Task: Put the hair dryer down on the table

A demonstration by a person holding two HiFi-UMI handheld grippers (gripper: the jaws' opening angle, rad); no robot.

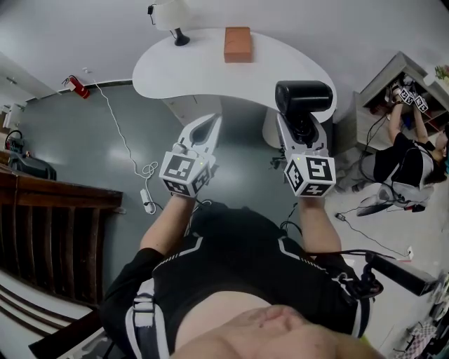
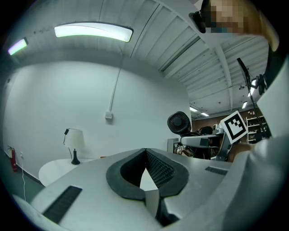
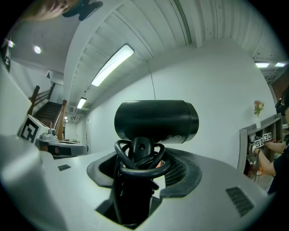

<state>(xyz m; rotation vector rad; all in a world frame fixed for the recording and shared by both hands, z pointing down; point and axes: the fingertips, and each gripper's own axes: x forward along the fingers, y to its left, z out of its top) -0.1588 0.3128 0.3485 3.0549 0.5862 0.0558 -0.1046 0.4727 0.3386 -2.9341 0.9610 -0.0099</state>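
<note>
Grippers, two, one in each of the person's hands, are held out side by side in front of the body with forearms level and jaws pointing away. The left gripper [image 1: 213, 123] has its jaws closed tip to tip with nothing between them. The right gripper [image 1: 302, 132] is clamped on the handle of the hair dryer [image 1: 303, 97], one only, black, its barrel lying crosswise above the jaws. It is held up in the air and, from the head view, sits over the near right edge of the white table [image 1: 203, 73].

Only the right gripper view shows the cord [image 3: 141, 163] looped round the handle. Only the left gripper view shows the dryer's round rear grille. Only the head view shows the table top: one lamp [image 1: 172, 17] and one brown box [image 1: 237, 44], both at its far side.
</note>
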